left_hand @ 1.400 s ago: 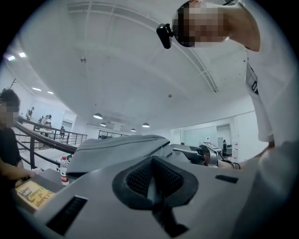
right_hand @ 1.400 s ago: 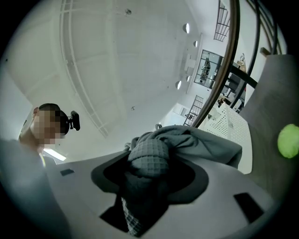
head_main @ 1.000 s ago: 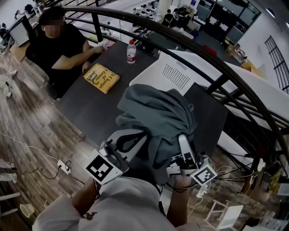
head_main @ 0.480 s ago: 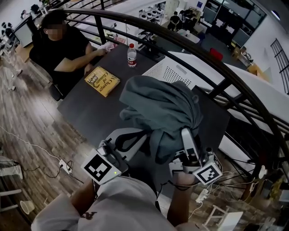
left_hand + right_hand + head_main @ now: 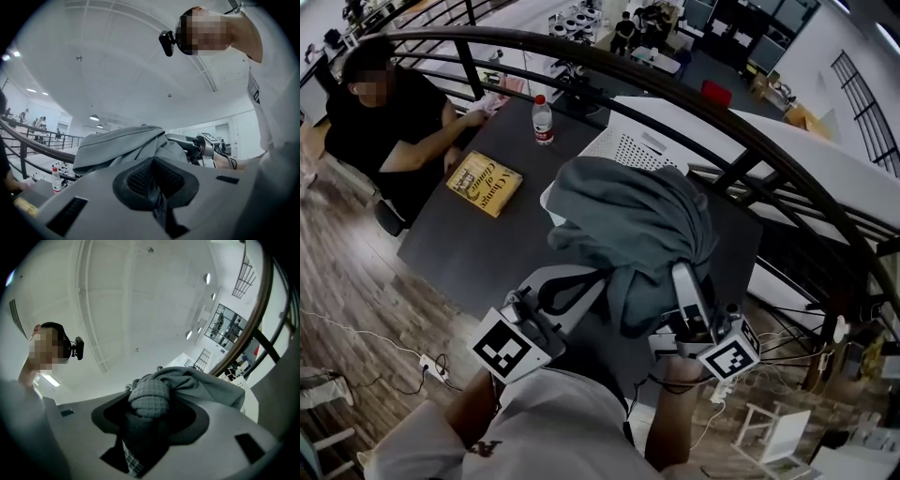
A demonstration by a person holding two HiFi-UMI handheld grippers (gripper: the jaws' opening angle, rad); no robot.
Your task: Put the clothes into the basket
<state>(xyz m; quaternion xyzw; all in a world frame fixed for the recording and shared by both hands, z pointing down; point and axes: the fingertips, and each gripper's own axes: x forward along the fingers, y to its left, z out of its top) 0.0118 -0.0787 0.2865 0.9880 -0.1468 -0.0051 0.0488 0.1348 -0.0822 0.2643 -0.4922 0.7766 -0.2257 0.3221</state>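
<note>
Currently both grippers hold up one grey clothes (image 5: 628, 220) bundle over the dark table (image 5: 478, 244).

- Left gripper (image 5: 581, 289): jaws nearly together, pinching a thin fold of the cloth. The rest of the bundle is heaped past its tips.
- Right gripper (image 5: 686, 300): jaws about half apart, clamped on a thick wad of waffle-weave fabric. A checked piece hangs down between them.
- Clothes: in the air between the two grippers, draped over both sets of tips. In the head view they cover the near edge of the white perforated basket (image 5: 642, 150). They are not in it.
- Basket: on the table's far right, beside the curved railing (image 5: 750, 141).
- Far left of table: yellow book (image 5: 484, 183), and a water bottle (image 5: 543, 120) beyond it.
- A seated person (image 5: 380, 112) is at the far-left corner, with a hand on the table.
</note>
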